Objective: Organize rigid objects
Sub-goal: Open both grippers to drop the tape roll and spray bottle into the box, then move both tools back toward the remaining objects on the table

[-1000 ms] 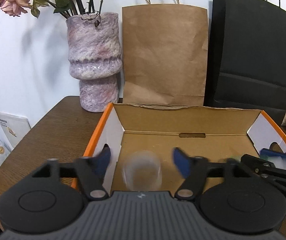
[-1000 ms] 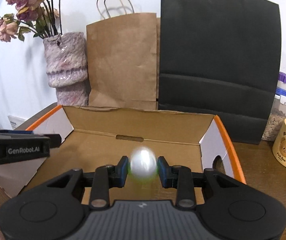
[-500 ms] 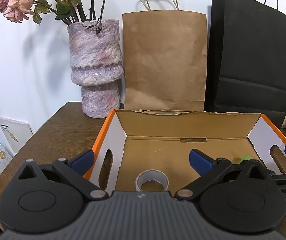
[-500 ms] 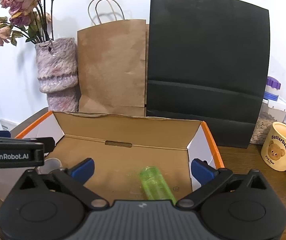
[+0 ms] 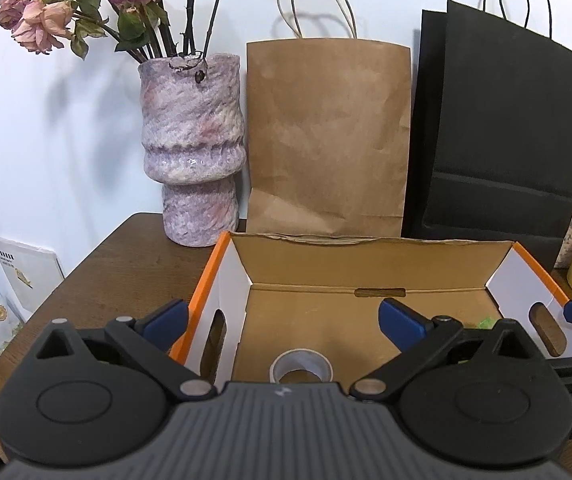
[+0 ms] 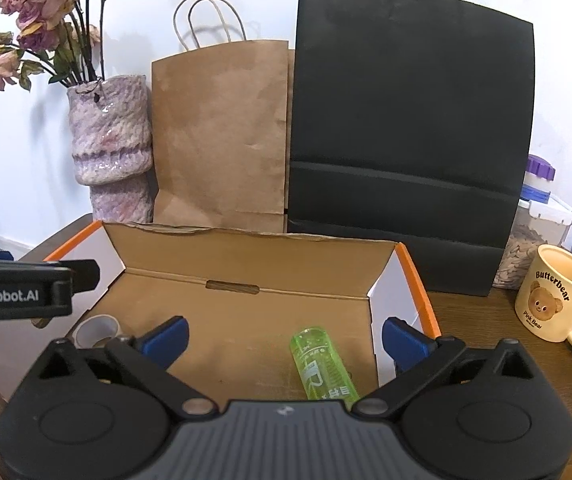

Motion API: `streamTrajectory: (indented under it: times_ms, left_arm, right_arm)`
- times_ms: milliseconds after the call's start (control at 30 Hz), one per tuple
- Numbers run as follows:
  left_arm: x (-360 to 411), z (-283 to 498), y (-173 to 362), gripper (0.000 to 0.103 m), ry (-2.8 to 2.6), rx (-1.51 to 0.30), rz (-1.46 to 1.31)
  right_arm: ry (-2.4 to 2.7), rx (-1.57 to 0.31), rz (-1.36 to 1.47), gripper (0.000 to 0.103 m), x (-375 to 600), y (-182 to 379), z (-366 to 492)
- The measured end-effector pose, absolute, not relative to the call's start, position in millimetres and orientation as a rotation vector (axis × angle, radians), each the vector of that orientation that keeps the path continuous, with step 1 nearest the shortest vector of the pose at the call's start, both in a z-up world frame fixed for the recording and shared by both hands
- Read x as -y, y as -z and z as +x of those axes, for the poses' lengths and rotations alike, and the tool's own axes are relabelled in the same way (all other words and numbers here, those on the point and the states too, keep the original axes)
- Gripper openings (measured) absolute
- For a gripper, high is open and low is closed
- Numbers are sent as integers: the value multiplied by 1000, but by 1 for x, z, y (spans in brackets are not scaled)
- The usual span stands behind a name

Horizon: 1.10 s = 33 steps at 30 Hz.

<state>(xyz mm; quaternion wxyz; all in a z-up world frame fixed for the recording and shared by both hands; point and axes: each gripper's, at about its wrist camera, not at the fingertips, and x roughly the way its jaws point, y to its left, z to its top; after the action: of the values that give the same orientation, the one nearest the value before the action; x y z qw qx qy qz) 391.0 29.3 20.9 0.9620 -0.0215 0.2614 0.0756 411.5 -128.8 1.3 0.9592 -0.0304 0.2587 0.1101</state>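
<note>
Only the right wrist view shows the translucent green tube (image 6: 321, 364) lying whole in the orange-edged cardboard box (image 6: 413, 276) with the grey tape roll (image 5: 301, 365), under the spread, empty left claw (image 5: 282, 320) and right claw (image 6: 286, 332), on a dark wooden table (image 5: 98, 280) against a white wall.

One box (image 6: 246, 256), one tape roll (image 5: 301, 365), one green bottle (image 6: 321, 364), two bags (image 6: 222, 132), one mug (image 6: 551, 294).

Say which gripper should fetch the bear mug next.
Right, probably. The bear mug stands on the table just right of the box, beside the open right gripper. From the left gripper, also open, it sits across the box at the far edge.
</note>
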Motion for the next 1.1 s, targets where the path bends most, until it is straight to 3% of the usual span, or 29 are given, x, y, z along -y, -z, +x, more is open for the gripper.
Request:
streamTrajectory:
  times_ms: [1100]
  left_arm:
    - [-46,280,-46,103,-89,-384,-87]
  right_arm:
    - [-229,-435,-90,103,154,-30,307]
